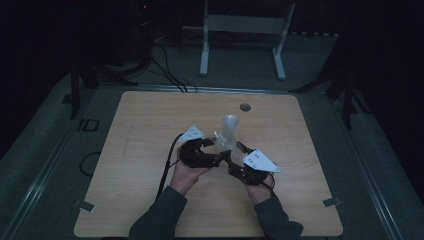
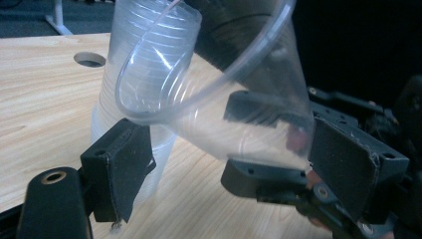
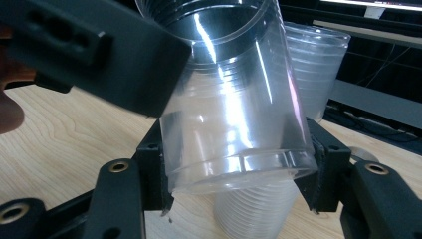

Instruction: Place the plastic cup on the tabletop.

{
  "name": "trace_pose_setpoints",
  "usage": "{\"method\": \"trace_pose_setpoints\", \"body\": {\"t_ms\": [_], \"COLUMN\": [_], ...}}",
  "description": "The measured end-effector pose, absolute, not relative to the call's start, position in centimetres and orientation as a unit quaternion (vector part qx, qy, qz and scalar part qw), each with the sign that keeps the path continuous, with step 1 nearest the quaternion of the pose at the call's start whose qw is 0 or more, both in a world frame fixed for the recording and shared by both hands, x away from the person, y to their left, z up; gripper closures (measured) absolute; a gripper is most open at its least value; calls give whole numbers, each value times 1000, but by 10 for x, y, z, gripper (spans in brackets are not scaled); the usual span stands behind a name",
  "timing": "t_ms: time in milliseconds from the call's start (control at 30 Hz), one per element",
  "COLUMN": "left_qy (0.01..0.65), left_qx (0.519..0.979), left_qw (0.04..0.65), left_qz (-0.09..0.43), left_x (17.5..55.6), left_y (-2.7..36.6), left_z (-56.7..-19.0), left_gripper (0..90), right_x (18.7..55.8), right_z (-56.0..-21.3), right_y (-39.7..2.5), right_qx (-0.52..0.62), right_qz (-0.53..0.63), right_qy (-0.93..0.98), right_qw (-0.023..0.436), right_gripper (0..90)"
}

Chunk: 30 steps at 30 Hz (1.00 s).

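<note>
A single clear plastic cup (image 1: 222, 142) (image 2: 224, 99) (image 3: 234, 109) is held tilted just above the wooden table (image 1: 150, 125). My right gripper (image 1: 235, 152) (image 3: 239, 184) is shut on it near its base, one jaw on each side. My left gripper (image 1: 210, 145) (image 2: 229, 164) has the same cup between its widely spread jaws, both touching it. One of its fingers (image 3: 99, 55) presses near the rim. Right behind the held cup stands an upright stack of clear cups (image 1: 231, 124) (image 2: 134, 45) (image 3: 313, 64).
A round cable hole (image 1: 244, 107) (image 2: 89, 59) is in the table beyond the stack. A white metal frame (image 1: 245, 30) and loose cables (image 1: 170, 75) lie on the dark floor past the far edge. Both forearms enter from the near edge.
</note>
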<state>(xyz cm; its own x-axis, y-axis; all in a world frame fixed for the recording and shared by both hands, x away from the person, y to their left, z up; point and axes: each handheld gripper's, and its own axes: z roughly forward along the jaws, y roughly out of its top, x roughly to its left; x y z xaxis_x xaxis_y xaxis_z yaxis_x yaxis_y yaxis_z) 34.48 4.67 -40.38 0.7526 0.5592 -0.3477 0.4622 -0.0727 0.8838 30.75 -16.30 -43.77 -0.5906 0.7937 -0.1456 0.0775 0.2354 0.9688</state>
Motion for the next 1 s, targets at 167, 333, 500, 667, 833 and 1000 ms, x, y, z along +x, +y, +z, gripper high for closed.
{"method": "trace_pose_setpoints", "body": {"t_ms": [167,333,500,667,833,1000], "left_qy": [352,358,364,368,365,362], "left_qx": [724,715,703,688,683,684], "left_qw": [591,600,610,625,632,633], "left_qz": [35,26,22,14,16,25], "left_x": [347,349,350,349,348,346], "left_y": [44,44,46,49,51,52], "left_z": [-404,-405,-404,-405,-405,-403], "left_gripper": [165,164,167,212,258,303], "right_x": [307,307,307,307,308,309], "right_z": [-439,-440,-441,-442,-443,-442], "right_y": [-161,-161,-160,-158,-157,-156], "right_qx": [306,305,300,289,287,282], "right_qz": [537,537,536,534,530,527], "right_qy": [712,714,718,725,732,742], "right_qw": [332,330,328,324,317,304], "right_gripper": [418,417,416,414,399,372]}}
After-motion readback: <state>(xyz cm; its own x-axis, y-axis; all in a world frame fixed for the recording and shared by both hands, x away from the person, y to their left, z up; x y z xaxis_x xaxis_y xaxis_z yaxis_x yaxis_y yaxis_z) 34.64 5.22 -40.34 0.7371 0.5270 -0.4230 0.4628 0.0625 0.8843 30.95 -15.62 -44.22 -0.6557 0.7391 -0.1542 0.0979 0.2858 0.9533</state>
